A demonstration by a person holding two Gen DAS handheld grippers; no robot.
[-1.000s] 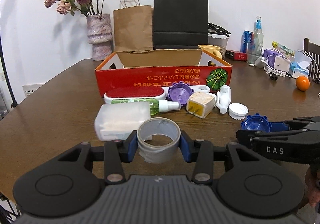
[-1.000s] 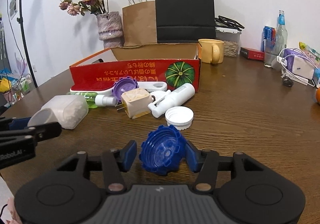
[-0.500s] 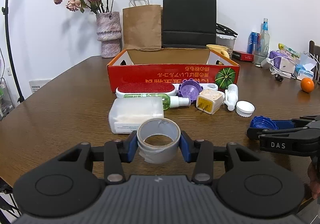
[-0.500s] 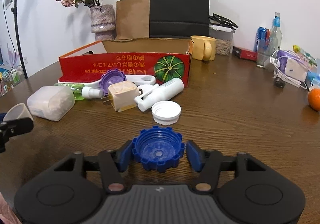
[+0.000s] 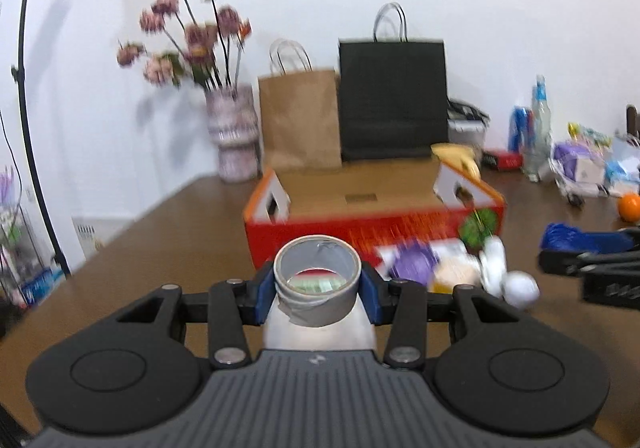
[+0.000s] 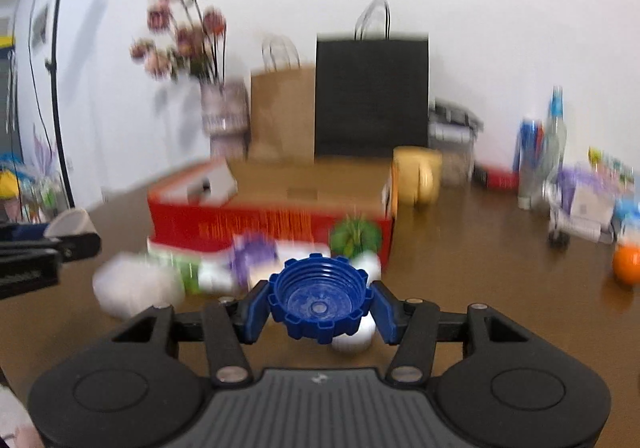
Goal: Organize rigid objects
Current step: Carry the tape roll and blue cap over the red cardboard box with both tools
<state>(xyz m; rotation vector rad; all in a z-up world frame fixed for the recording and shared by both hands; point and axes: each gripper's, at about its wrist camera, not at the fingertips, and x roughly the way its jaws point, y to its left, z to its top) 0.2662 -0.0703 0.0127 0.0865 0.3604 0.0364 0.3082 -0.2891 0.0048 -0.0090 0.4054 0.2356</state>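
Sitting upright, grey tape roll (image 5: 317,280) (wrinkled wrap) shows hollow core.

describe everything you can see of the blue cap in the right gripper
The blue cap looks like hard plastic: a round screw cap with a notched, gear-like outer rim and ridged threads inside. Its open side tilts up toward the camera, showing a flat floor with a small central nub. It is held off the table between the blue pads of the right gripper, whose jaws press its left and right sides. Nothing else touches it. In the left wrist view it shows edge-on. The red box lies beyond it.
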